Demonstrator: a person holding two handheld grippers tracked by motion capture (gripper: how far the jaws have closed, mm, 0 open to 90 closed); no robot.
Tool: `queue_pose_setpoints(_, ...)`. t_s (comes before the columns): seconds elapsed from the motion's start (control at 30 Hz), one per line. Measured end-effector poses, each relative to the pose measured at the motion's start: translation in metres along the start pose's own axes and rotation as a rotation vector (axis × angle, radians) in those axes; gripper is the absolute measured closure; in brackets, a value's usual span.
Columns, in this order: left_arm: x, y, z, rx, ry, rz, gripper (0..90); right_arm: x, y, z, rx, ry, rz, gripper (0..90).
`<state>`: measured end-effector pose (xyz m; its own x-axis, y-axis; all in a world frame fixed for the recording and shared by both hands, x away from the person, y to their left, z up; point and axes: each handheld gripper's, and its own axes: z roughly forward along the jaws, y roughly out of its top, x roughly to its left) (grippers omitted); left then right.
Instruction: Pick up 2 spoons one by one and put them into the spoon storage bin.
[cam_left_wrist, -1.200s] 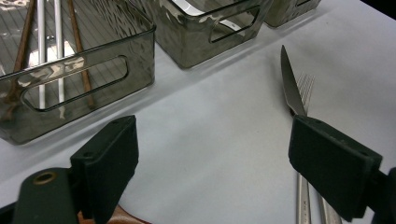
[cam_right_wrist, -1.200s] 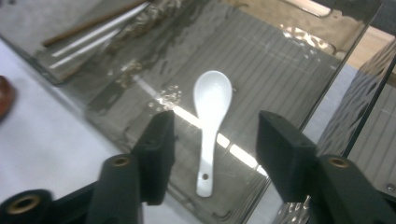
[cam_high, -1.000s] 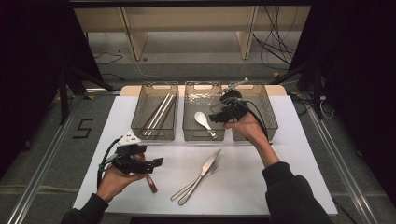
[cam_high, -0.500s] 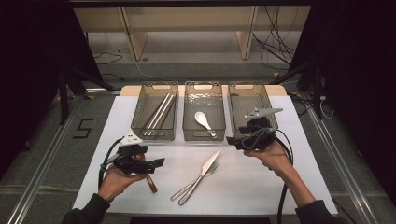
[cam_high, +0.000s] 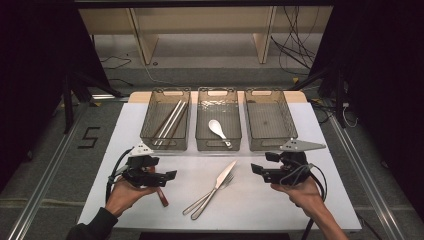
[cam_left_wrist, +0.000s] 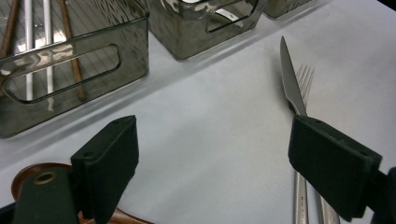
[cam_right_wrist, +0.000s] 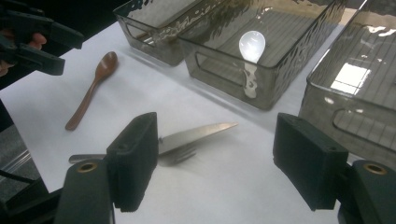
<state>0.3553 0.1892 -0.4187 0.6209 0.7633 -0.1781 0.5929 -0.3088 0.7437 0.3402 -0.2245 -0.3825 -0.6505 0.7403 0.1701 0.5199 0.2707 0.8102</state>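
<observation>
A knife (cam_high: 223, 176) and a fork (cam_high: 207, 196) lie crossed on the white table (cam_high: 250, 210), near the front middle. A brown wooden spoon (cam_high: 162, 196) lies just under my left gripper (cam_high: 169, 176), which stands open with nothing between its fingers. My right gripper (cam_high: 257, 171) hovers right of the cutlery, open. Its jaws have just been opening and nothing is between them. In the left gripper view the knife (cam_left_wrist: 292, 84) lies ahead, by the right finger. In the right gripper view the knife (cam_right_wrist: 196, 133), the fork (cam_right_wrist: 180, 156) and the wooden spoon (cam_right_wrist: 93, 86) lie ahead.
Three smoky plastic bins stand in a row at the back. The left bin (cam_high: 150, 131) holds chopsticks (cam_high: 170, 120). The middle bin (cam_high: 218, 145) holds a white spoon (cam_high: 218, 128). The right bin (cam_high: 270, 142) has nothing in it.
My right gripper has come back from over the right bin to the front right of the table, sinking a little. The left hand has stayed put.
</observation>
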Motion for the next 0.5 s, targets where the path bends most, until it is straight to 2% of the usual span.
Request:
queue_pose_setpoints(0.23, -0.002, -0.002, 0.006, 0.048, -0.027, 0.009, 17.5, 0.008, -0.016, -0.012, -0.017, -0.004, 0.000, 31.2)
queue_pose_setpoints(0.37, -0.004, -0.004, 0.012, 0.086, -0.051, 0.003, 28.8, 0.010, -0.021, -0.016, -0.015, -0.004, -0.003, 31.1)
queue_pose_setpoints(0.5, -0.004, -0.006, 0.019, 0.141, -0.061, -0.033, 41.1, 0.012, -0.025, -0.018, -0.005, -0.014, -0.007, 30.6)
